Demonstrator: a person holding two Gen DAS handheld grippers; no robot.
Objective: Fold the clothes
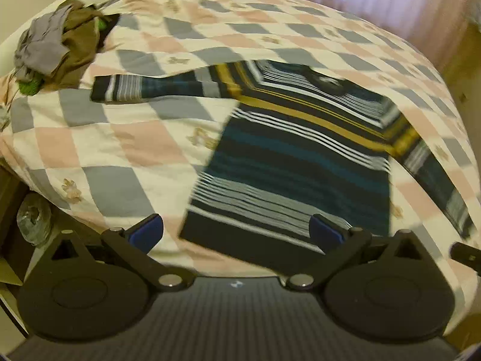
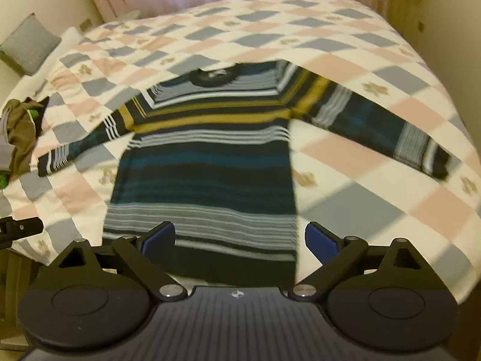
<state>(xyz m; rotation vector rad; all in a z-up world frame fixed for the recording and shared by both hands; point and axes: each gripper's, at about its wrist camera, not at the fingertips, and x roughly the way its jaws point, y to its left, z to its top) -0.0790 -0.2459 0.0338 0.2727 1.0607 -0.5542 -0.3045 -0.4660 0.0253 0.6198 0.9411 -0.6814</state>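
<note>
Two grippers, left [image 1: 236, 231] and right [image 2: 239, 239], hover with jaws spread wide, holding nothing. One striped sweater [image 2: 207, 162] lies flat on the quilt [image 2: 345, 45], sleeves out, a heap of clothes [image 1: 57, 48] well apart.

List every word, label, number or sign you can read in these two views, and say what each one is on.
No readable text in either view.
Small white mark on the left gripper body: an emblem, not letters.
The same mark on the right gripper body: no letters.
Pale patch inside the sweater collar: possibly a label, too blurred to read.
Quilt: only small tan motifs, no words.
Pile of clothes: no print visible.
</note>
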